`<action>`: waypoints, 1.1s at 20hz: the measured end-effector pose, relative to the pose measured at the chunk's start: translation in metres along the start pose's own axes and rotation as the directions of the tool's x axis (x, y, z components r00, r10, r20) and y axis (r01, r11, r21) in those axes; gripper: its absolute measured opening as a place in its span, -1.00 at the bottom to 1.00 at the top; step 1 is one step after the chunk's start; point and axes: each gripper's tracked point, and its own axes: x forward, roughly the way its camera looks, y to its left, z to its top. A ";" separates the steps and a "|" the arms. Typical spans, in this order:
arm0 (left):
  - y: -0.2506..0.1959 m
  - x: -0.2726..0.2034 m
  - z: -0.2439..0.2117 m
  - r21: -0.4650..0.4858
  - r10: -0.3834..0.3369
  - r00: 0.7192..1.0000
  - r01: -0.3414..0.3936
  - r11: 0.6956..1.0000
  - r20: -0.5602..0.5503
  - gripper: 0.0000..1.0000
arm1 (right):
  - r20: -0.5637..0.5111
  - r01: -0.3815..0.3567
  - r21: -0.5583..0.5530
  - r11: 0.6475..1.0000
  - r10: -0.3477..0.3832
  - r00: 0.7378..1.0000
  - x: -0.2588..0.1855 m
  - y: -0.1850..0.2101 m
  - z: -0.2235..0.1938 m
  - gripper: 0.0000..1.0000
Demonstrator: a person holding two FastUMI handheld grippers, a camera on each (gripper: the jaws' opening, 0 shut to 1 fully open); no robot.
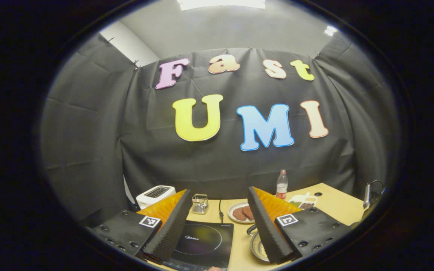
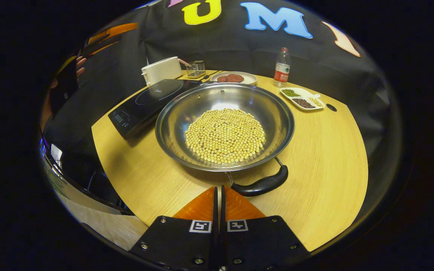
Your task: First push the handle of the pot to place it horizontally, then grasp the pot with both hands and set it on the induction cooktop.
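Note:
A wide steel pot (image 2: 187,113) heaped with yellow beans (image 2: 225,135) rests on the wooden table (image 2: 326,165). Its near black handle (image 2: 262,184) lies just beyond the tips of my right gripper (image 2: 219,188), which is shut with nothing between its fingers. The black induction cooktop (image 2: 145,103) lies to the pot's left, touching its rim. In the left gripper view, my left gripper (image 1: 219,197) is held high and open above the cooktop (image 1: 205,241), with a slice of the pot (image 1: 257,246) showing beside its right finger (image 1: 266,229).
At the back of the table stand a white toaster (image 2: 162,69), a wire basket (image 2: 196,69), a plate of brown patties (image 2: 234,78), a water bottle (image 2: 282,67) and a divided dish of beans (image 2: 301,98). A hand (image 2: 78,66) holding the other gripper shows at far left.

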 end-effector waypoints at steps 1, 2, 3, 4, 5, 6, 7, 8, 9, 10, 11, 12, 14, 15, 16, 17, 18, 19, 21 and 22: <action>-0.003 0.003 -0.002 -0.001 -0.001 1.000 0.001 1.000 -0.001 0.97 | 0.001 0.014 0.009 1.000 -0.014 1.000 -0.001 -0.007 0.002 -0.98; -0.006 0.005 -0.002 -0.003 -0.003 1.000 0.003 1.000 -0.002 0.97 | 0.002 0.025 0.019 1.000 -0.025 1.000 -0.001 -0.012 0.003 -0.98; -0.008 0.008 -0.003 -0.002 -0.004 1.000 0.004 1.000 -0.004 0.97 | 0.002 0.033 0.029 0.999 -0.033 0.999 -0.001 -0.017 0.004 -0.98; -0.010 0.011 -0.003 -0.002 -0.005 1.000 0.005 1.000 -0.005 0.97 | 0.001 0.039 0.037 0.999 -0.039 0.999 0.000 -0.022 0.005 -0.98; -0.013 0.013 -0.005 -0.003 -0.005 1.000 0.005 1.000 -0.006 0.97 | -0.001 0.048 0.040 0.998 -0.048 0.999 0.001 -0.027 0.007 -0.98; -0.015 0.016 -0.005 -0.004 -0.005 1.000 0.005 1.000 -0.008 0.97 | -0.001 0.056 0.038 0.998 -0.056 0.998 0.001 -0.031 0.009 -0.98; -0.017 0.017 -0.007 -0.005 -0.004 1.000 0.004 1.000 -0.010 0.97 | -0.001 0.062 0.035 0.997 -0.062 0.998 0.001 -0.035 0.010 -0.99; -0.019 0.020 -0.007 -0.005 -0.002 1.000 0.002 1.000 -0.012 0.97 | -0.002 0.068 0.031 0.997 -0.068 0.998 0.002 -0.039 0.011 -0.98; -0.019 0.021 -0.009 -0.003 0.000 1.000 0.000 1.000 -0.014 0.97 | -0.004 0.074 0.028 0.997 -0.074 0.997 0.004 -0.043 0.013 -0.98; -0.020 0.024 -0.010 -0.001 0.003 1.000 -0.003 1.000 -0.017 0.97 | -0.005 0.083 0.024 0.996 -0.083 0.997 0.005 -0.049 0.015 -0.98; -0.021 0.025 -0.012 -0.001 0.007 1.000 -0.007 1.000 -0.020 0.97 | -0.004 0.092 0.022 0.995 -0.092 0.996 0.006 -0.054 0.018 -0.98; -0.021 0.027 -0.012 -0.002 0.009 1.000 -0.009 1.000 -0.024 0.97 | -0.006 0.102 0.020 0.995 -0.102 0.995 0.008 -0.060 0.021 -0.98; -0.023 0.029 -0.018 -0.009 0.013 0.999 -0.013 1.000 -0.037 0.97 | -0.010 0.123 0.011 0.992 -0.123 0.992 0.011 -0.074 0.025 -0.98; -0.023 0.029 -0.023 -0.009 0.017 0.999 -0.017 1.000 -0.046 0.97 | -0.011 0.131 0.008 0.991 -0.131 0.991 0.013 -0.081 0.028 -0.98; -0.023 0.030 -0.027 -0.006 0.022 0.998 -0.022 1.000 -0.055 0.97 | -0.011 0.139 0.005 0.990 -0.139 0.990 0.015 -0.088 0.031 -0.98; -0.023 0.031 -0.030 -0.003 0.026 0.998 -0.027 1.000 -0.063 0.92 | -0.011 0.147 0.005 0.989 -0.147 0.989 0.017 -0.094 0.034 -0.98; -0.022 0.031 -0.033 -0.002 0.030 0.997 -0.030 1.000 -0.070 0.97 | -0.010 0.157 0.004 0.988 -0.157 0.988 0.019 -0.099 0.037 -0.98; -0.022 0.032 -0.037 -0.001 0.034 0.996 -0.034 0.999 -0.078 0.92 | -0.008 0.171 0.005 0.985 -0.171 0.985 0.020 -0.105 0.040 -0.99; -0.021 0.033 -0.045 0.004 0.043 0.994 -0.043 0.999 -0.096 0.94 | -0.001 0.202 -0.001 0.979 -0.202 0.979 0.023 -0.115 0.045 -0.99; -0.020 0.034 -0.048 0.006 0.046 0.993 -0.046 0.999 -0.105 1.00 | 0.005 0.218 0.002 0.976 -0.218 0.976 0.025 -0.119 0.048 -0.99</action>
